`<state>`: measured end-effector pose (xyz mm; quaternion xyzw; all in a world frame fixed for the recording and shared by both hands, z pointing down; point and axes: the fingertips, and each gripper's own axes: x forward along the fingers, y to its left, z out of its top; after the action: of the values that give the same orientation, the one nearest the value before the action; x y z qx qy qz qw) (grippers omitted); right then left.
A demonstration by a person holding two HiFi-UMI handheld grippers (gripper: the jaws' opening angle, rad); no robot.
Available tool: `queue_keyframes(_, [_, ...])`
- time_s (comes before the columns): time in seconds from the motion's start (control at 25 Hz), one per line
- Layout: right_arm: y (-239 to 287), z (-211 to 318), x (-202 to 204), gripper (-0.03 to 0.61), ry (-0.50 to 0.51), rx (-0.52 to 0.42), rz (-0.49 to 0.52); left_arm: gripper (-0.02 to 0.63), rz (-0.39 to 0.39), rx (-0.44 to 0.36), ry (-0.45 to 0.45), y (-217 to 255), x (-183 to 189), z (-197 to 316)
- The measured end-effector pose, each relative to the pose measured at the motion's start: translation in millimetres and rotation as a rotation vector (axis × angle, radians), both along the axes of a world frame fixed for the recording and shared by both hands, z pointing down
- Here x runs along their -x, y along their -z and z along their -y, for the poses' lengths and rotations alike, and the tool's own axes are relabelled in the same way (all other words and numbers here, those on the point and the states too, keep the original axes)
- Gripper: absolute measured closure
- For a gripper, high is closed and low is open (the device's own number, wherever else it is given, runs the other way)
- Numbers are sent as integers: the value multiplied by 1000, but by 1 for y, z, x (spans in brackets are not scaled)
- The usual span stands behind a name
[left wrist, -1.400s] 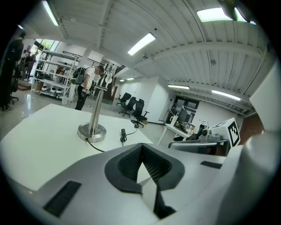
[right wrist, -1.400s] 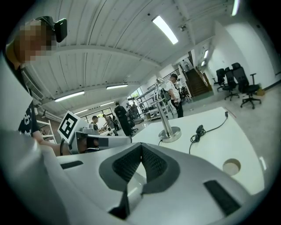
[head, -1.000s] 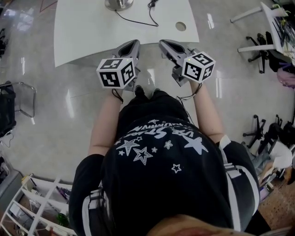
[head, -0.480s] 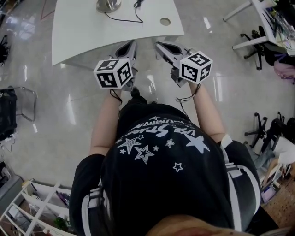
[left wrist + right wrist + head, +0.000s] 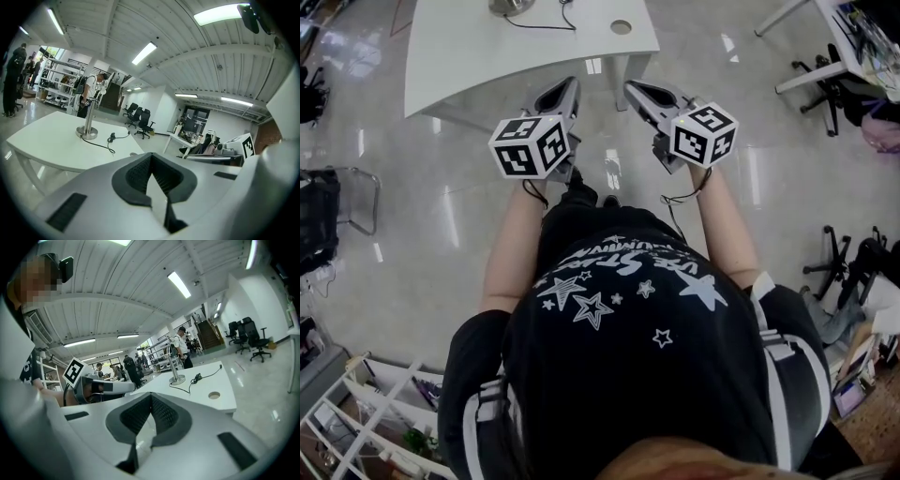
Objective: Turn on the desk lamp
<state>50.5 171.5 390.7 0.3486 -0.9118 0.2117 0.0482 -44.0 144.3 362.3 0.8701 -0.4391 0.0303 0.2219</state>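
The desk lamp's round metal base (image 5: pixel 508 6) stands at the far side of the white desk (image 5: pixel 469 56), at the top edge of the head view; its pole rises out of view. A black cable with an inline switch (image 5: pixel 111 137) runs from the base (image 5: pixel 87 133) across the desktop. Both grippers are held side by side in the air in front of the person, short of the desk's near edge. My left gripper (image 5: pixel 565 86) (image 5: pixel 151 159) is shut on nothing. My right gripper (image 5: pixel 635 91) (image 5: pixel 151 400) is shut too, with nothing held. The right gripper view shows the base (image 5: pixel 176 379) beyond the jaws.
A round cable hole (image 5: pixel 621 27) sits near the desk's right corner. Office chairs (image 5: pixel 825 66) and another desk stand at the right, a metal-framed chair (image 5: pixel 347 202) at the left, a white shelf (image 5: pixel 366 412) at the bottom left. Several people stand far behind the desk.
In the head view the desk and lamp base have slid up and left, the base now half out of frame. Both grippers stay shut and side by side.
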Motion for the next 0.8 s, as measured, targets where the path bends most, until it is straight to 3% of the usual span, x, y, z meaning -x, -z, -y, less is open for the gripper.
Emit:
queue_keyframes(0.52, [-10, -18, 2, 574, 1, -5, 3, 603, 23, 11, 25, -6, 4, -24])
queue_keyframes(0.8, [-4, -20, 8, 574, -48, -22, 3, 603, -19, -5, -12, 0, 11, -29])
